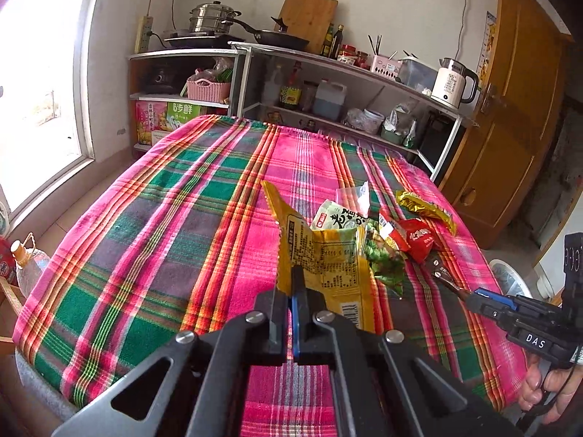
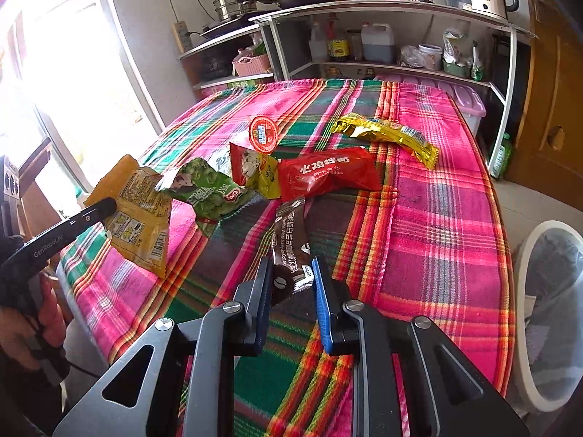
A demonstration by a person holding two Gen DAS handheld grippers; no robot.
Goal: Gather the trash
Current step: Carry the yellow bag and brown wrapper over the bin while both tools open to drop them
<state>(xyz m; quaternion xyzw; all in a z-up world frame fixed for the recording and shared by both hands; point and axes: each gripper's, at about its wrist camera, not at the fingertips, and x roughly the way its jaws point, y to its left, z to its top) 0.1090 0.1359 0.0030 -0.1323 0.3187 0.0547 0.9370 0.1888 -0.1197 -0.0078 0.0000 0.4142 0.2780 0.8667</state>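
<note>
Plaid-covered table (image 2: pixel 437 182): left hand-held gripper (image 1: pixel 297 291) clamps the yellow wrapper (image 1: pixel 328 266), right hand-held gripper (image 2: pixel 293 276) clamps the brown coffee sachet (image 2: pixel 291 240); next, I judge, both go to the bin (image 2: pixel 554 313) beside the right one

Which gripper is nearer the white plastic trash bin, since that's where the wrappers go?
Right. The right gripper, holding a brown coffee sachet, is by the table edge beside the white plastic trash bin. The left gripper, gripping a yellow wrapper, is across the table.
</note>
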